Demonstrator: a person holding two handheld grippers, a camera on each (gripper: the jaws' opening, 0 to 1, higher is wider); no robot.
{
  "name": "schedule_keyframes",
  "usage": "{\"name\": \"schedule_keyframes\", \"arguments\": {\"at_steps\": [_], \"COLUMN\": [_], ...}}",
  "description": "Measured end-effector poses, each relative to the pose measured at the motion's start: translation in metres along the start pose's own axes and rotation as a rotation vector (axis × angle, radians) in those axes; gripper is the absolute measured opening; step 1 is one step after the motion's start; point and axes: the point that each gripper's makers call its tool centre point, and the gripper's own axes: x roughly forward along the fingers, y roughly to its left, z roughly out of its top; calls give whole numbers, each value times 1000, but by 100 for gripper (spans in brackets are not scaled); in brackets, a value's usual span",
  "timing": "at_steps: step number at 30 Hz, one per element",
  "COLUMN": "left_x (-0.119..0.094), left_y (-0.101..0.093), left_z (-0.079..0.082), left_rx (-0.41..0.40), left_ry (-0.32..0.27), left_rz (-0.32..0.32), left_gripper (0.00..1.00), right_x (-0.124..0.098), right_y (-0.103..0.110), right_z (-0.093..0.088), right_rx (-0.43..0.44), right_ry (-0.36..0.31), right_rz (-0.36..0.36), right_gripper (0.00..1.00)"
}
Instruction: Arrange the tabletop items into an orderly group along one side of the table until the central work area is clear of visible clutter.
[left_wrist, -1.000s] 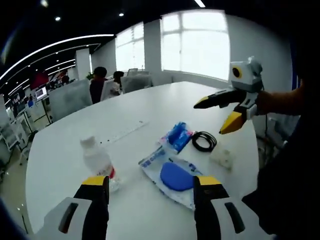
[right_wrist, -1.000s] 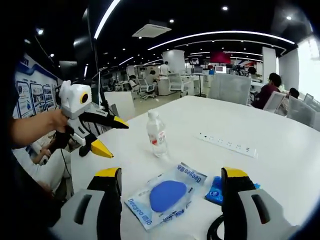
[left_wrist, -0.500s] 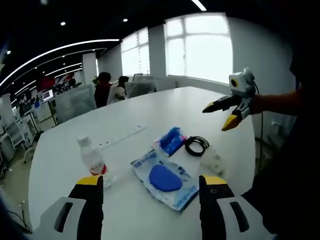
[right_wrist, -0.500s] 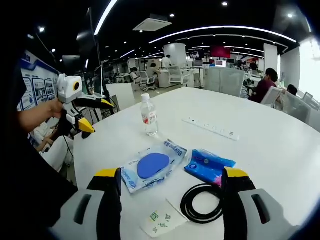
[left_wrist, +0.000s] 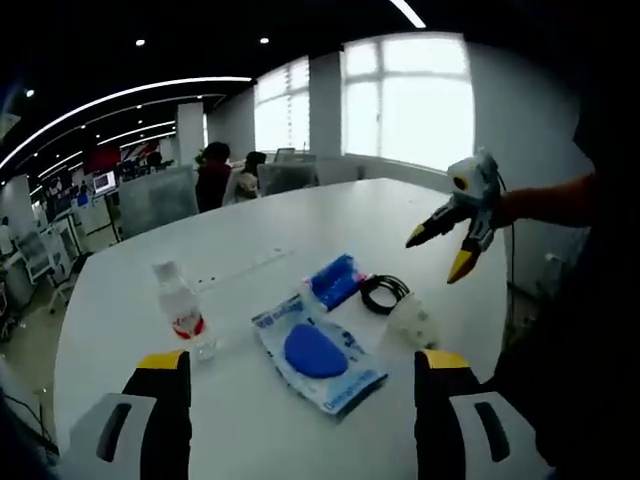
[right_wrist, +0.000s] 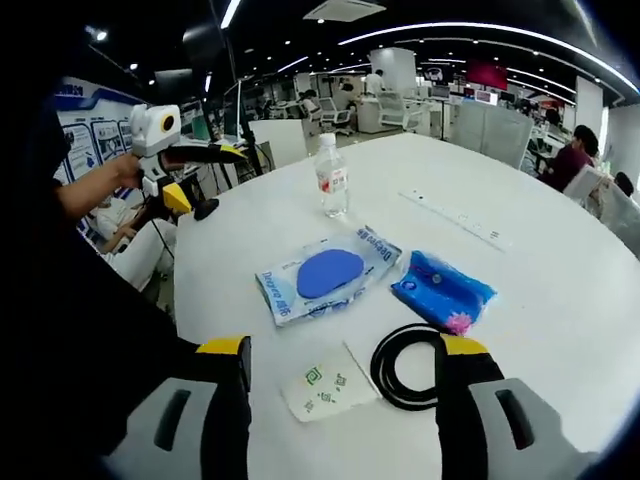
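Nothing gathered yet: both my claws, left claw (left_wrist: 300, 400) and right claw (right_wrist: 345, 395), gape empty above the white round counter (right_wrist: 560, 300), clear plastic water bottle (left_wrist: 180, 310), blue-padded clear packet (left_wrist: 315, 352), blue pouch (right_wrist: 440, 290), black cable coil (right_wrist: 405, 365) scattered ahead; next, pick one.

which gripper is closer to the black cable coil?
Right. The right gripper hangs just over the black cable coil, which lies between its open jaws. The left gripper is held off the table's far edge, past the water bottle.
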Motion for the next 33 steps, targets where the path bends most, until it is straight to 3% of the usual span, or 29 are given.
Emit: {"name": "schedule_keyframes", "arguments": {"at_steps": [3, 6, 9, 13, 15, 20, 23, 33], "left_x": [-2, -3, -7, -10, -12, -16, -16, -9], "left_y": [-1, -2, -7, -6, -5, -4, -5, -10], "left_z": [-3, -4, -7, -11, -11, -11, -14, -19], "left_rx": [-2, -4, -14, -28, -42, -27, -36, -25], "left_ry": [3, 4, -5, 0, -6, -38, -26, -10], "left_rz": [8, 12, 12, 15, 21, 43, 35, 14], "left_gripper": [96, 98, 99, 100, 100, 98, 98, 95], "right_x": [6, 9, 17, 27, 30, 41, 42, 47], "right_y": [3, 6, 11, 8, 11, 7, 8, -1], "right_z": [-8, -9, -9, -19, -28, -36, -35, -45], "right_rx": [-50, -54, -54, -56, -81, -68, -52, 14], "right_ry": [57, 66, 80, 138, 190, 218, 211, 228], "right_rz": [49, 72, 146, 190, 238, 258, 289, 277], "right_gripper": [67, 63, 57, 51, 42, 34, 33, 21]}}
